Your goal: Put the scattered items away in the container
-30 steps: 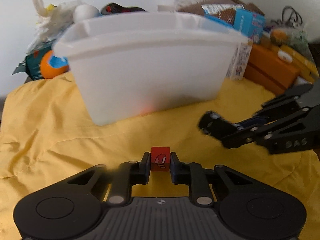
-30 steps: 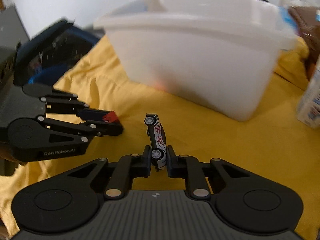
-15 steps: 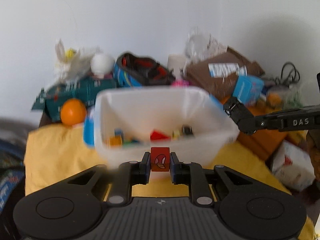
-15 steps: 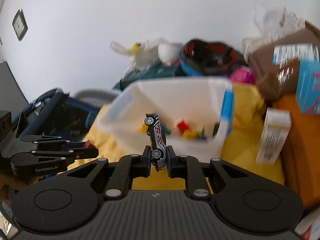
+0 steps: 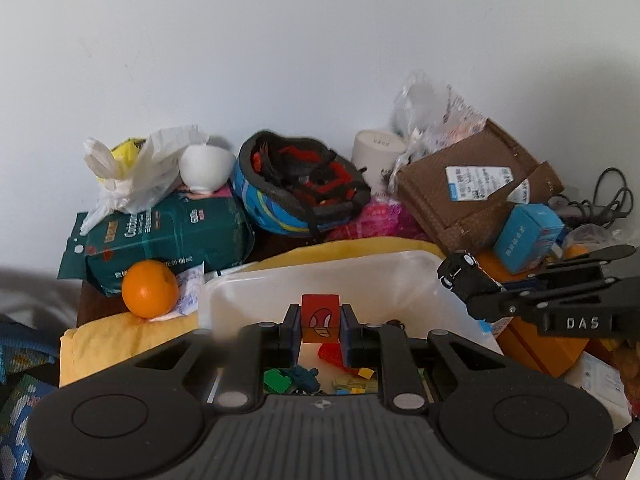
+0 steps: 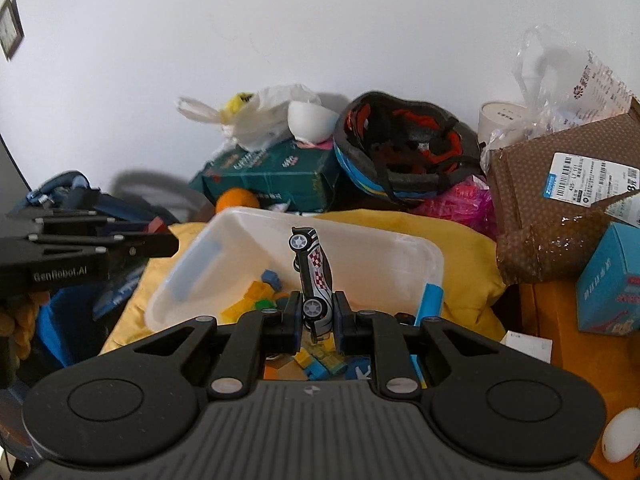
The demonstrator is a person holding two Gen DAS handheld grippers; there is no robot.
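Observation:
My left gripper [image 5: 320,322] is shut on a red cube [image 5: 320,316] with a printed face and holds it above the white plastic tub [image 5: 248,284]. My right gripper [image 6: 316,312] is shut on a silver toy car [image 6: 314,276] with red checks, nose up, above the same tub [image 6: 434,258]. The tub holds several small coloured blocks [image 6: 256,294]. The right gripper also shows at the right of the left wrist view [image 5: 460,276], over the tub's right rim. The left gripper shows at the left of the right wrist view [image 6: 160,240].
The tub sits on a yellow cloth [image 6: 460,260]. Behind it lie an orange [image 5: 150,294], a green package [image 5: 168,236], a bike helmet [image 5: 300,188], a white cup [image 5: 378,148], a brown parcel [image 5: 476,192] and a blue box [image 5: 528,236]. A white egg [image 6: 620,434] lies at the right.
Both grippers have risen from the cloth beside the tub and now hang over its opening, each still holding its item. The tub's inside has come into view.

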